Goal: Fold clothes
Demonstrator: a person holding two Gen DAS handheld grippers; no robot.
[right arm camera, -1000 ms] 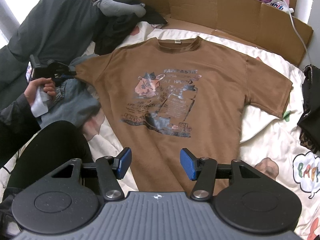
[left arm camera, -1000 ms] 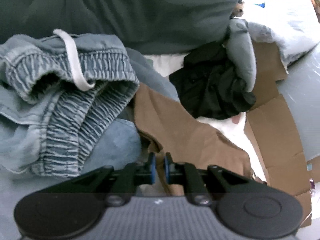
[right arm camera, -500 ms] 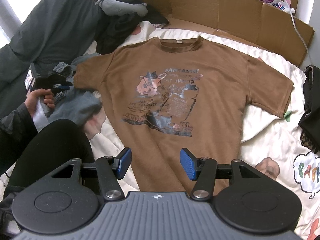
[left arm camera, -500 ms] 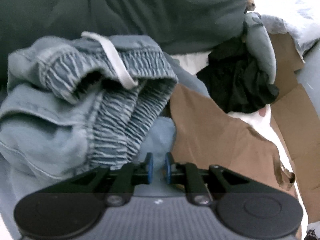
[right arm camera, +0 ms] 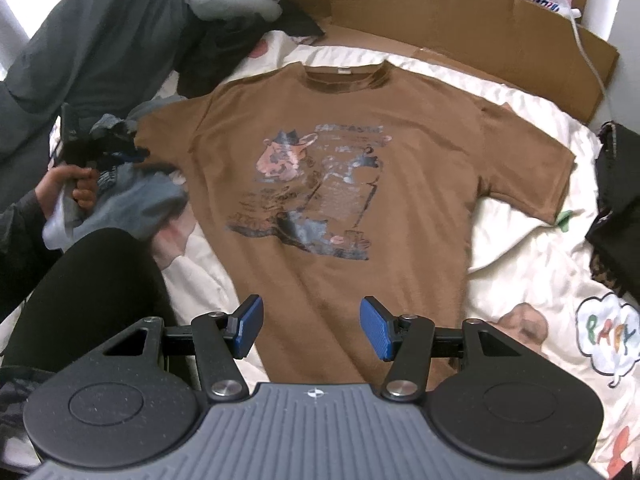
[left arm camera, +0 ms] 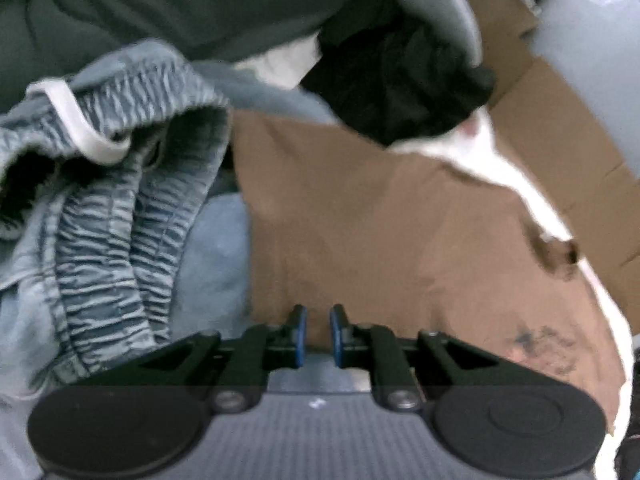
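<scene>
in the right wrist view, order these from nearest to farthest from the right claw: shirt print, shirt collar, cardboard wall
From the right claw:
1. Shirt print, straight ahead on the shirt's chest.
2. Shirt collar, beyond the print at the shirt's top.
3. Cardboard wall, behind the bed's far edge.

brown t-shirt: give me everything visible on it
The brown t-shirt lies spread flat, front up, on the white printed bedsheet, neck toward the cardboard. Soft knit look, short sleeves out, ribbed collar with a pale label, faded pink-and-blue graphic on the chest. Its sleeve near the left hand-held gripper meets the crumpled denim garment; whether they overlap is unclear. The hem sits under the right hand-held gripper.
</scene>
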